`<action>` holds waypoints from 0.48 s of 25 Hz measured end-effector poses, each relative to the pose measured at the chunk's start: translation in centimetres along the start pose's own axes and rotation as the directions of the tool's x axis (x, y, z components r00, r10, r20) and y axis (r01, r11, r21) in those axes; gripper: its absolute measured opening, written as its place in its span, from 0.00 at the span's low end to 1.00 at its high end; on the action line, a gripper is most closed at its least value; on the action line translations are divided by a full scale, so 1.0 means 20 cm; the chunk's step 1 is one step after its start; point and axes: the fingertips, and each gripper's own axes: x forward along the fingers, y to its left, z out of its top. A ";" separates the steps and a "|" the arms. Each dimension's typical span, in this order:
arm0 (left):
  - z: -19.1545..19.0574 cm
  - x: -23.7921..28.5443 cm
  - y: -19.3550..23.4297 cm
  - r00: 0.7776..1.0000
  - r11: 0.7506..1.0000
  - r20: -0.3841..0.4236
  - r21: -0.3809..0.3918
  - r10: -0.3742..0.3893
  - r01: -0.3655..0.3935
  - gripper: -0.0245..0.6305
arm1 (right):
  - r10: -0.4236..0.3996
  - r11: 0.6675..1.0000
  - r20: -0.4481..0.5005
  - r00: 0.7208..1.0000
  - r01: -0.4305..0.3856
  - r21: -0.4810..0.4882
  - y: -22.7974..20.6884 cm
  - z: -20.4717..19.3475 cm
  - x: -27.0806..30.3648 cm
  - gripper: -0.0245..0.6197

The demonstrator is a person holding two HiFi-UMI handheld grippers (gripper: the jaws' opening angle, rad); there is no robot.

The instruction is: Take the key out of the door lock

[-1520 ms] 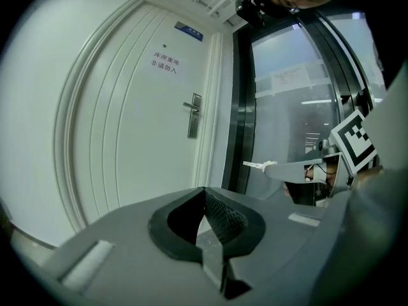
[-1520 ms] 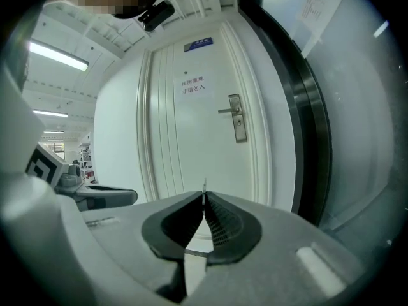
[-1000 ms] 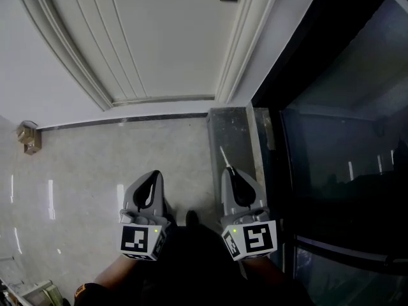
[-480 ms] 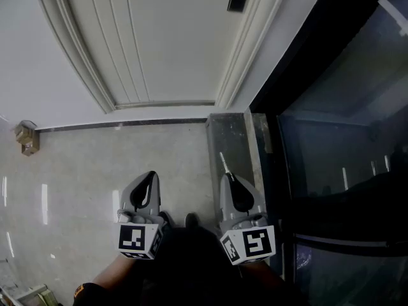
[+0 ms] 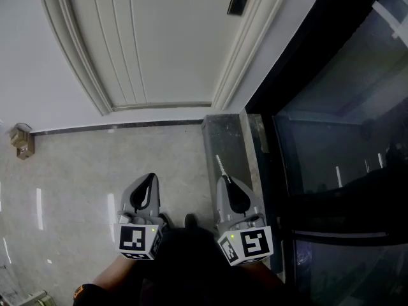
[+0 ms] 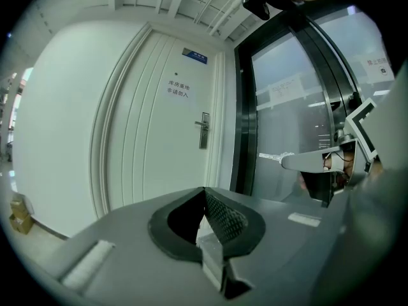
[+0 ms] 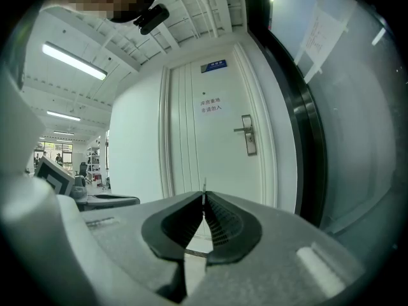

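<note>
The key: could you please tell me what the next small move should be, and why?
Probably carry the key away with the right gripper shut: its blade juts from the closed jaws, already far from the door lock.

Door (image 5: 172, 37) was white; floor (image 5: 83, 171) pale grey, marbled; key (image 5: 220, 164) silver; left gripper (image 5: 148, 178), right gripper (image 5: 222, 181) grey, black-white markers.

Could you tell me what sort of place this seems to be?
Probably an office corridor: a white panelled door with a lever handle and paper notice, a dark-framed glass partition beside it, and a polished stone floor.
</note>
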 end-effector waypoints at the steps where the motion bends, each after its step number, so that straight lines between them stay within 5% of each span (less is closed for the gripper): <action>1: 0.00 0.00 0.01 1.000 1.000 0.000 0.000 -0.003 0.003 0.07 | -0.004 1.000 -0.001 1.000 0.004 0.000 0.00 0.00 0.00 0.04; 12: -0.02 0.03 0.03 1.000 1.000 -0.001 -0.007 -0.017 0.017 0.07 | -0.022 1.000 -0.017 1.000 0.022 -0.002 0.00 -0.01 0.02 0.04</action>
